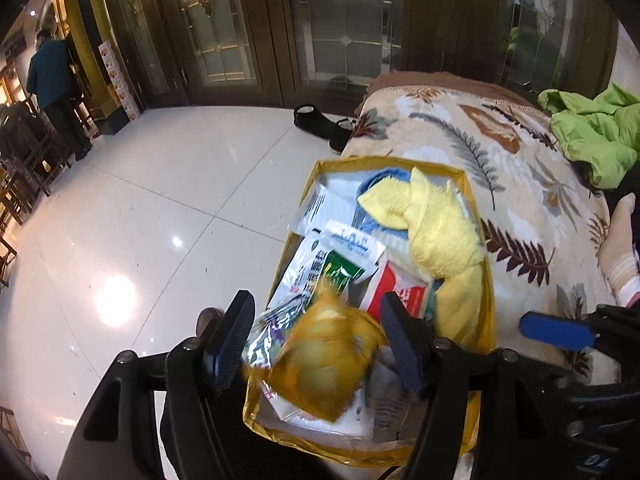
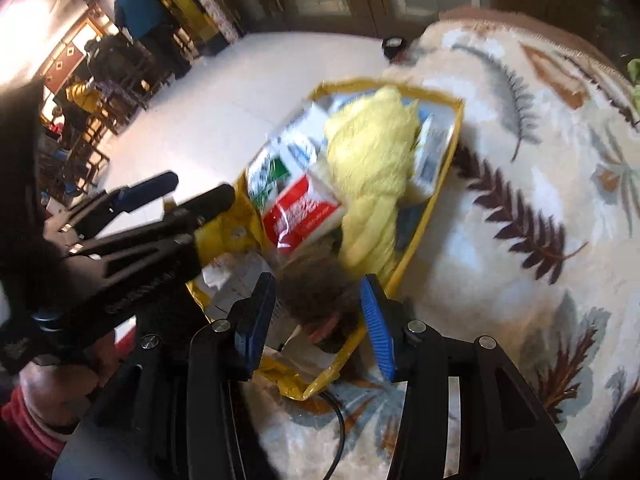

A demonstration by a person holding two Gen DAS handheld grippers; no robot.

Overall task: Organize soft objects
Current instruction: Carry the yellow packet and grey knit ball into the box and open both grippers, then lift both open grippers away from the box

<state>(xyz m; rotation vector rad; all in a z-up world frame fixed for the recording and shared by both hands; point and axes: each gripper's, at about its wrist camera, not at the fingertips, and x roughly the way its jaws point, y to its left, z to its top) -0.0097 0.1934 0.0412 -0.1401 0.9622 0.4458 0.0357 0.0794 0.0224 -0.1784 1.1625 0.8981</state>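
Leaf-print fleece blanket (image 1: 500, 184) on the bed, plush and yielding, carries the yellow-trimmed storage bag (image 1: 486, 280), thin floppy plastic, mouth open ahead of both sets of fingers. Inside: fluffy yellow towel (image 1: 440, 236), blue cloth (image 1: 384, 178), glossy packets (image 1: 340, 240). Left gripper (image 1: 316, 344) fingers wide apart, a blurred crinkly orange pouch (image 1: 332, 364) between them; contact unclear. Right gripper (image 2: 318, 322) wide, a dark fuzzy item (image 2: 320, 296) between, grip unclear. Best: release low inside, avoid snagging the rim.

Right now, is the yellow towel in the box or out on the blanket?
In. The yellow towel lies crumpled inside the yellow-edged box, along its right side over the packets; none of it reaches the leaf-print blanket.
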